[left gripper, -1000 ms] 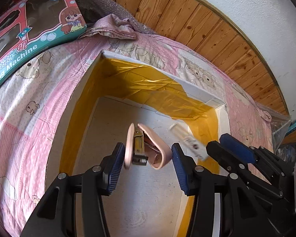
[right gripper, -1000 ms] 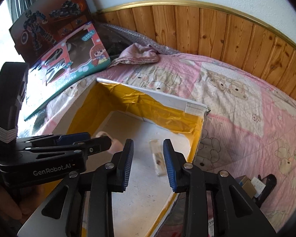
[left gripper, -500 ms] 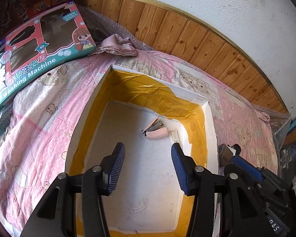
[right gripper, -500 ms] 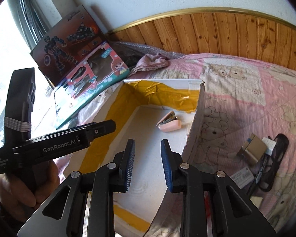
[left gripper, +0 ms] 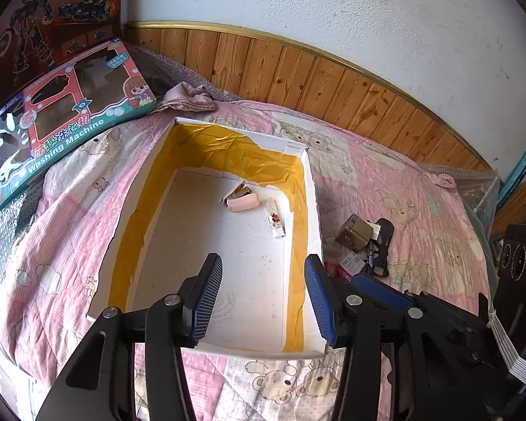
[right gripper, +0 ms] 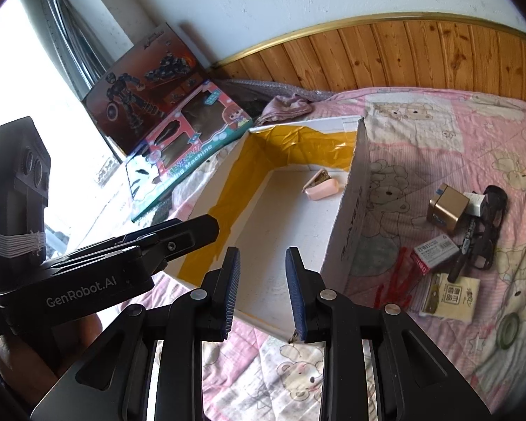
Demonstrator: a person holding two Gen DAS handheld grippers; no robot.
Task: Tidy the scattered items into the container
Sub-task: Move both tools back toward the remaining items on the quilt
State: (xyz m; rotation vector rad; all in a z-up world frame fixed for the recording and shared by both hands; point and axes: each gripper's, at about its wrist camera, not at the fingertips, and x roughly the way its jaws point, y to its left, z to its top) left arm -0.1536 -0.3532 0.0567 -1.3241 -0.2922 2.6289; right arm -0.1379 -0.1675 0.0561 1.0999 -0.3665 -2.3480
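Observation:
A white box [left gripper: 314, 210] [right gripper: 350, 210] lined with yellow tape lies open on the pink bedspread. Inside it rest a pink stapler [left gripper: 240, 200] [right gripper: 321, 186] and a small white packet [left gripper: 275, 222]. To the right of the box lie scattered items: a gold cube [left gripper: 356, 233] [right gripper: 447, 207], a white-and-red staple box [right gripper: 435, 251], a black marker [right gripper: 468, 245] and a flat paper packet [right gripper: 450, 294]. My left gripper [left gripper: 263, 300] hangs open above the box's near end, empty. My right gripper [right gripper: 263, 287] is open and empty over the box's near corner.
A toy washing-machine box [left gripper: 63, 133] [right gripper: 193, 151] and a dark robot toy box [left gripper: 49, 21] [right gripper: 147, 84] lean at the back left. A crumpled pink cloth [left gripper: 187, 100] lies behind the box. Wood panelling [left gripper: 333, 80] backs the bed. A hand [right gripper: 21, 358] holds the left gripper.
The left gripper let go of the pink stapler, which now lies in the box beside the white packet. Both grippers pulled up and back from the box, bringing the scattered items into view.

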